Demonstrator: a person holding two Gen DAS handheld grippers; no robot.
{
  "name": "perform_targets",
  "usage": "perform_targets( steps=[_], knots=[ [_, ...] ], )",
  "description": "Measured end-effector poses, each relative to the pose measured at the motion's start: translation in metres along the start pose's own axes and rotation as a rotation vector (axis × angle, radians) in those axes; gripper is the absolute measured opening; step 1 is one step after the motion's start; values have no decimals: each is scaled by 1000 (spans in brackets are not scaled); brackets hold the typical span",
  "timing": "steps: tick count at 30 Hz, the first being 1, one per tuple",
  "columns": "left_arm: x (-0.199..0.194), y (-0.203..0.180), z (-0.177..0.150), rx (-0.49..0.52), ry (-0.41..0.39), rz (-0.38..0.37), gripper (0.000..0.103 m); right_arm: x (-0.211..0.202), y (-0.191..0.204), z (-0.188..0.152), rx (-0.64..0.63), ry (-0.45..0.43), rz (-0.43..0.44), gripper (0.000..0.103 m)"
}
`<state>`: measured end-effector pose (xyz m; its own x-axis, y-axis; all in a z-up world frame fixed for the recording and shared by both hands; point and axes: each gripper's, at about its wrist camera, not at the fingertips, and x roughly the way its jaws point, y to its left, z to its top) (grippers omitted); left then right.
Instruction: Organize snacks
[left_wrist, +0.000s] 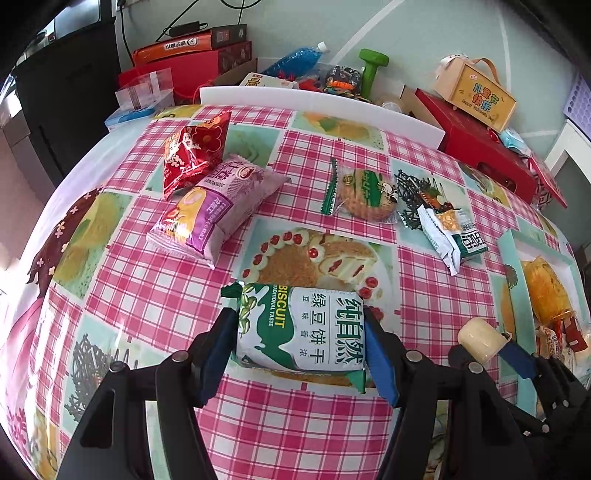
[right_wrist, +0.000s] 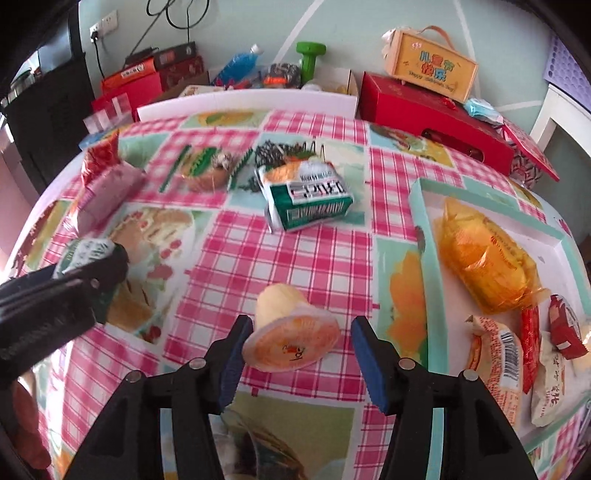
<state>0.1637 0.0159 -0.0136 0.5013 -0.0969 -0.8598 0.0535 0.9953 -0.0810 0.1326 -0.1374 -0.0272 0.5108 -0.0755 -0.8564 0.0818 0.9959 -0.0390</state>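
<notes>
Biscuit packet (left_wrist: 301, 326), light and crushable, is being clamped sidewise by left jaws, while right jaws are being held apart around jelly cup (right_wrist: 291, 338).

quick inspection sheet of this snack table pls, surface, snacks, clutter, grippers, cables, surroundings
surface: table under a pink checked cloth with cake prints
job's things: green biscuit pack; jelly cup on its side; purple pack and red pack touching; white tray holding orange pack
clutter: red gift box, green dumbbell, blue bottle behind the table
grippers: left gripper on the biscuit pack; right gripper open around the jelly cup
cables: black cables on the wall
surroundings: pale green wall
</notes>
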Motion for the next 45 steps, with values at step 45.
perform_targets(
  steps=[45],
  knots=[
    [-32,-48,7,97,-96,-53,67,-76,-79,9,237,-250,-30,47]
  ],
)
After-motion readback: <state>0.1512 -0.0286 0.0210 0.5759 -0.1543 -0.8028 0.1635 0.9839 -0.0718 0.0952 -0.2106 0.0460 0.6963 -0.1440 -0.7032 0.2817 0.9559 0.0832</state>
